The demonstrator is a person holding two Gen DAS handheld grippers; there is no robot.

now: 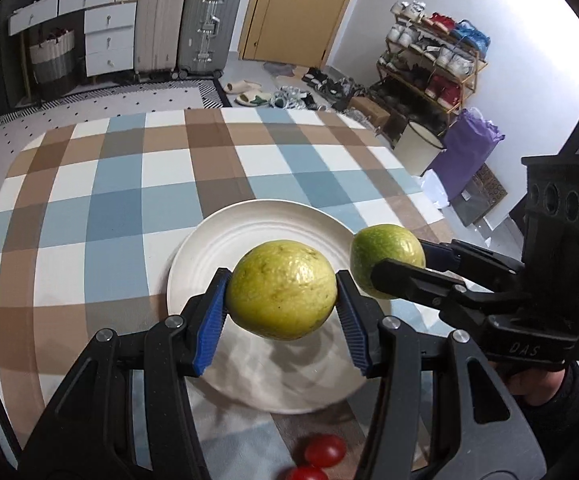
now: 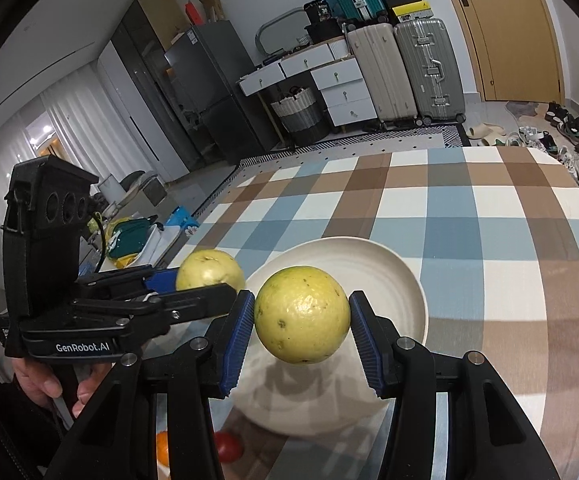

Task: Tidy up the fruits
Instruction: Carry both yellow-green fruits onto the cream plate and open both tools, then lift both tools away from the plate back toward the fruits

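My left gripper [image 1: 281, 308] is shut on a yellow-green guava [image 1: 281, 290] and holds it above the near part of a white plate [image 1: 225, 240]. My right gripper [image 2: 302, 330] is shut on a second guava [image 2: 302, 314] and holds it above the same plate [image 2: 385, 272]. In the left wrist view the right gripper [image 1: 399, 260] comes in from the right with its guava [image 1: 385, 252] over the plate's right rim. In the right wrist view the left gripper [image 2: 205, 280] comes in from the left with its guava [image 2: 209, 270] by the plate's left rim.
The plate sits on a checked blue, brown and white tablecloth [image 1: 121, 200]. Two small red tomatoes [image 1: 321, 450] lie near the table's front edge; one [image 2: 228, 446] shows in the right wrist view beside an orange fruit [image 2: 162, 446]. Suitcases, drawers and a shoe rack stand beyond the table.
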